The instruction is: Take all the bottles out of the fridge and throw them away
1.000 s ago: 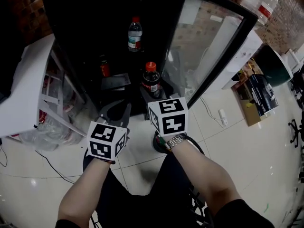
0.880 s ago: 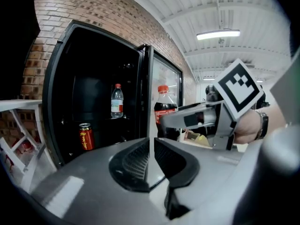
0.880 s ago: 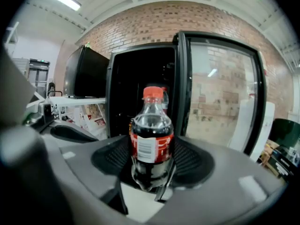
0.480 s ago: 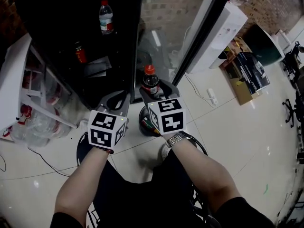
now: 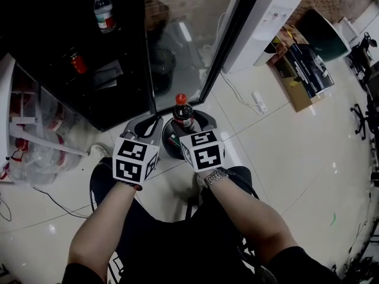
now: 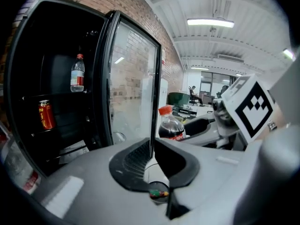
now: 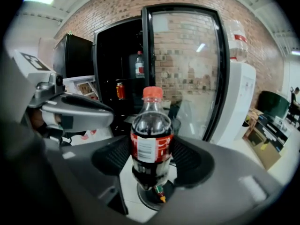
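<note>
In the head view, the right gripper (image 5: 186,123) holds the cola bottle (image 5: 182,112) upright over the dark bin (image 5: 167,148) at frame centre; a second ago the bottle was at the fridge (image 5: 127,93) mouth. In the left gripper view, the left gripper (image 6: 152,161) has its fingers (image 6: 133,165) drawn together on nothing. In the right gripper view, the fingers (image 7: 187,161) pinch the bottle's label, with the bin directly below.

The plastic cola bottle (image 7: 151,139) is near-black, with a red cap and a red label bearing a white panel. The right gripper (image 7: 151,161) and left gripper (image 6: 151,159) are grey with black ribbed pads, and their marker cubes (image 5: 203,149) are white with black squares. Far left, the black fridge (image 5: 41,34) holds a clear red-capped bottle (image 5: 103,10) and a red can (image 5: 77,63). The floor tiles (image 5: 284,158) are glossy white.
</note>
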{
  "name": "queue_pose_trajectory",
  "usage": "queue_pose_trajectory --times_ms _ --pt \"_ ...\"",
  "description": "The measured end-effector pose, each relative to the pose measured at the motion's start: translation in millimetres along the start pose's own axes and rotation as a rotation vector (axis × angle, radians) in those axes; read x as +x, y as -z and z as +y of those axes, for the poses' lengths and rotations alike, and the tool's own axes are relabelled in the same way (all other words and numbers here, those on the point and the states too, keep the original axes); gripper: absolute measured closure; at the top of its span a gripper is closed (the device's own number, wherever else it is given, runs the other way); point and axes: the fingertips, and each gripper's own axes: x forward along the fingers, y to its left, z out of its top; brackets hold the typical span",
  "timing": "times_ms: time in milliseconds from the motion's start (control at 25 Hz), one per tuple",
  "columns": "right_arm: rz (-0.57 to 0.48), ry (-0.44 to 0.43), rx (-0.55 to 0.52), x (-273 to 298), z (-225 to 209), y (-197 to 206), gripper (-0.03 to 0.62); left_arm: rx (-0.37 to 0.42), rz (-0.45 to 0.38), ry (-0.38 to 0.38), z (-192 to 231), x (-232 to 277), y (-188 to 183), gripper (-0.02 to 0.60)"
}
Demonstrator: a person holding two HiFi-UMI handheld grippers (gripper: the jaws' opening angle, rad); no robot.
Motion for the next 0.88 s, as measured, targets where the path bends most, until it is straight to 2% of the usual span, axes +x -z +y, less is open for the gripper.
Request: queue_pose_trajectory --times_ms 560,880 --pt "0.166 0.009 0.092 43.3 -27.1 98.5 0.318 -0.018 0.142 0.068 -16.5 68.9 68.0 0.575" --pt "0.253 -0.015 0.136 73.5 -31.9 135.8 0.321 -0.051 0.211 0.087 -11.1 96.5 99.9 0.575"
